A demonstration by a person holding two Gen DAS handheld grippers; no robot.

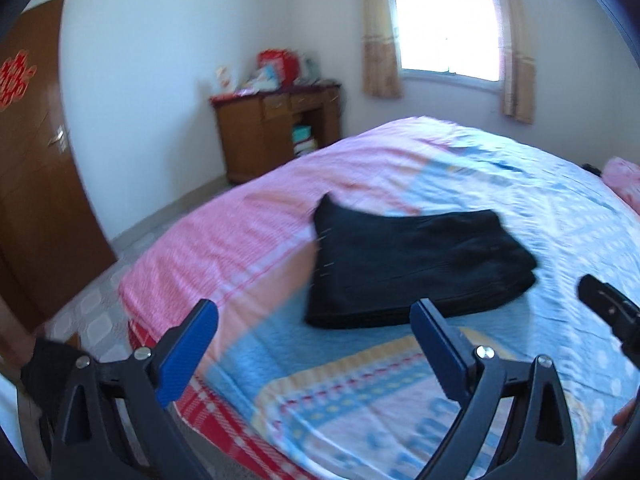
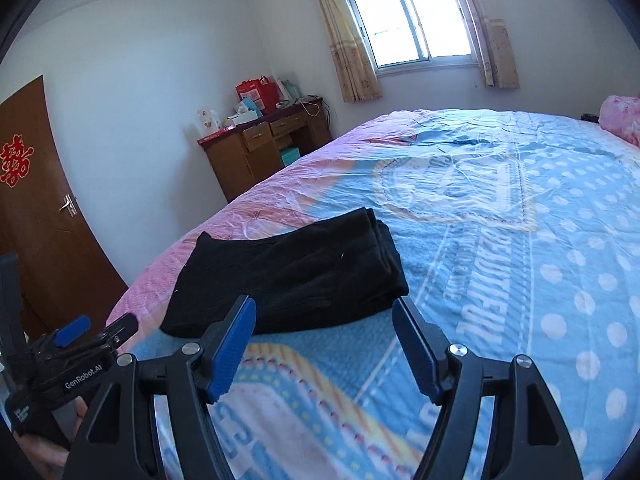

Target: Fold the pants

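A large bed (image 2: pixel 520 240), covered by a blue, pink and yellow printed sheet, is seen filling most of both views. Beyond it, a curtained window (image 2: pixel 412 20) is set in the far wall, a brown door (image 2: pixel 36 216) with a red paper ornament is seen at the left, and a wooden desk (image 2: pixel 256 152) loaded with boxes and bags is placed in the corner.

The black pants (image 2: pixel 292 276) are found folded into a compact stack, laid flat on the sheet near the bed's pink edge and touched by neither tool.

The right gripper (image 2: pixel 324 320) is held just short of the stack with its blue-padded jaws spread wide; nothing is caught between them. The left gripper (image 1: pixel 314 320) is likewise held wide open and empty, in front of the near edge of the pants and clear of the cloth. The left wrist view is blurred. Each tool is glimpsed at the margin of the other's view.
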